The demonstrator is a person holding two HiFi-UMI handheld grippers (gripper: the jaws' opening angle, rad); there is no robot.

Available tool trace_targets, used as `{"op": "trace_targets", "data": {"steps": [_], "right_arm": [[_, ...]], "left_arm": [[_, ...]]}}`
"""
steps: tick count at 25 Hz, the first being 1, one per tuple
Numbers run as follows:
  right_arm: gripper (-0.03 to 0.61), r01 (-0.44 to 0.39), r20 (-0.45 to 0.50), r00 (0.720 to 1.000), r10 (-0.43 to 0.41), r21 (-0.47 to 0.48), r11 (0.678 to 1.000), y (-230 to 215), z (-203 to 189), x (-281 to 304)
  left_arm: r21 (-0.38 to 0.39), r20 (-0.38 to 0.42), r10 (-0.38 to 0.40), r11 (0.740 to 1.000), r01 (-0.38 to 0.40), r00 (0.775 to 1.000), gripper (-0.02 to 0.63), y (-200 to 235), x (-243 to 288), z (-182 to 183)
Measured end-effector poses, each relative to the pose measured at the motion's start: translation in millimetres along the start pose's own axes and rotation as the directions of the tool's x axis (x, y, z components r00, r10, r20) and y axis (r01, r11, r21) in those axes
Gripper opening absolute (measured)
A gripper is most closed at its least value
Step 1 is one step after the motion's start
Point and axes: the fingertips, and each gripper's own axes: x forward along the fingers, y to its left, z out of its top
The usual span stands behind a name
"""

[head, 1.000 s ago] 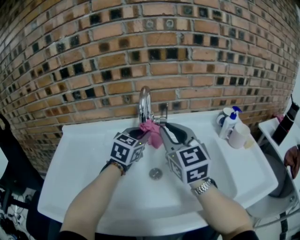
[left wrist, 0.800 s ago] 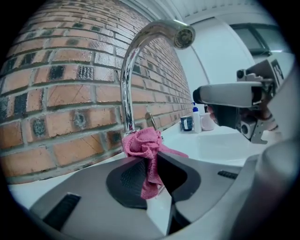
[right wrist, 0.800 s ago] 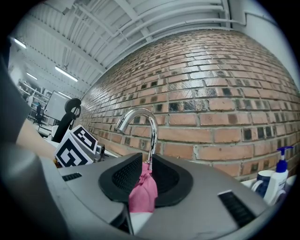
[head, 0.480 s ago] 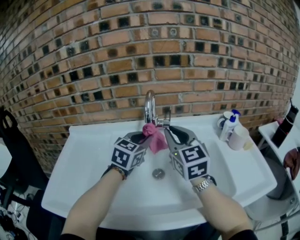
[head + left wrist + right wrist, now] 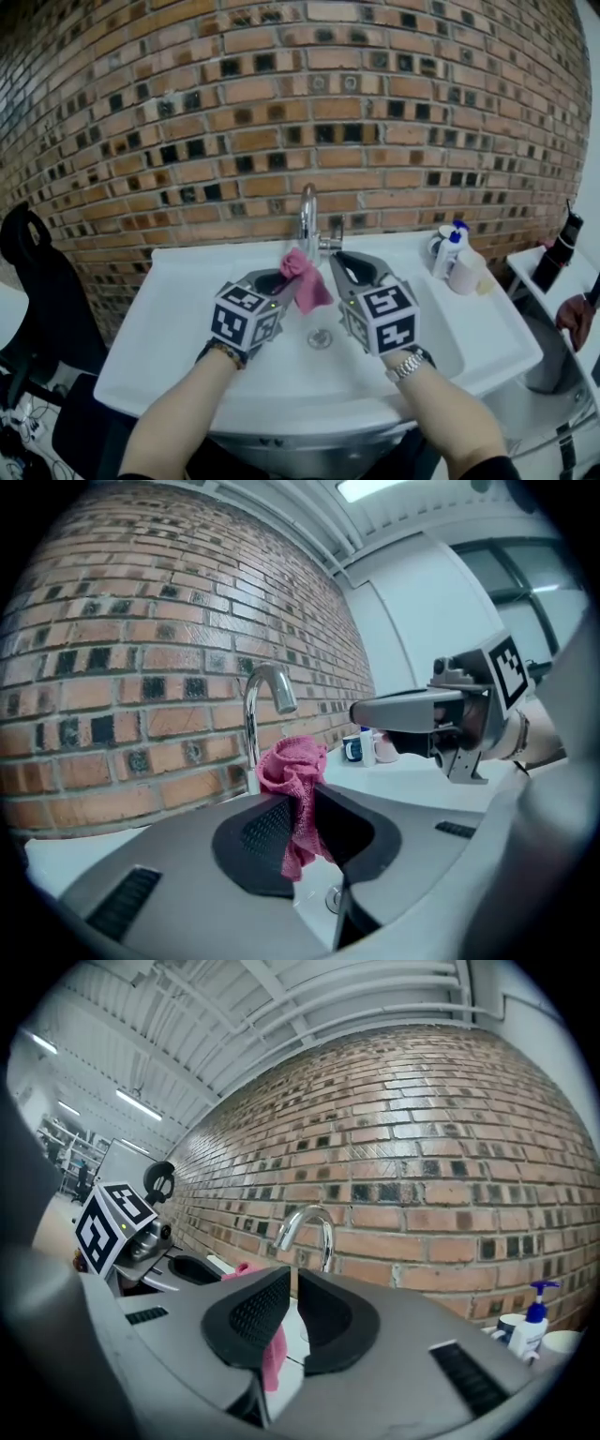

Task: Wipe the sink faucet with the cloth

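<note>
Pinches pink cloth (image 5: pixel 309 289) in left gripper (image 5: pixel 279 281), faucet (image 5: pixel 307 211) at 12 o'clock. Has just been closing empty right gripper (image 5: pixel 292 1283), jaws nearly together. May drop cloth if faucet snags it.

No words or numbers are legible on anything in view

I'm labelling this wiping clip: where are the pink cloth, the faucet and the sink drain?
pink cloth (image 5: pixel 304 279), head view, on its hanging middle fold.
faucet (image 5: pixel 306 216), head view, on the upright chrome spout.
sink drain (image 5: pixel 320 338), head view, on the metal drain's centre.
</note>
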Motion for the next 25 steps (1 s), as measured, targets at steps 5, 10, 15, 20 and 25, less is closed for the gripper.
{"op": "trace_targets", "data": {"steps": [5,10,15,20,25], "right_arm": [[0.035,-0.009,0.019,1.0,0.009,0.003,1.0,24.1,11.3,-30.2],[0.034,-0.007,0.031,1.0,0.007,0.006,1.0,50.6,14.4,-66.4],[0.034,0.011,0.043,0.999,-0.01,-0.005,1.0,74.6,20.7,-109.1],[0.031,0.019,0.052,0.998,-0.019,-0.004,1.0,103.9,23.0,-150.4],[0.029,0.029,0.061,0.998,-0.028,-0.009,1.0,128.9,29.7,-188.2]], "left_arm": [[0.004,0.041,-0.008,1.0,0.008,0.999,0.069,-25.2,-40.0,15.2],[0.007,0.074,-0.014,1.0,0.014,0.997,0.069,-55.3,-82.8,20.2],[0.009,0.093,-0.017,1.0,0.016,0.996,0.069,-82.2,-125.0,21.6],[0.018,0.124,-0.028,0.999,0.026,0.992,0.069,-112.5,-163.0,23.4],[0.022,0.147,-0.033,0.999,0.03,0.989,0.069,-138.0,-202.6,25.2]]}}
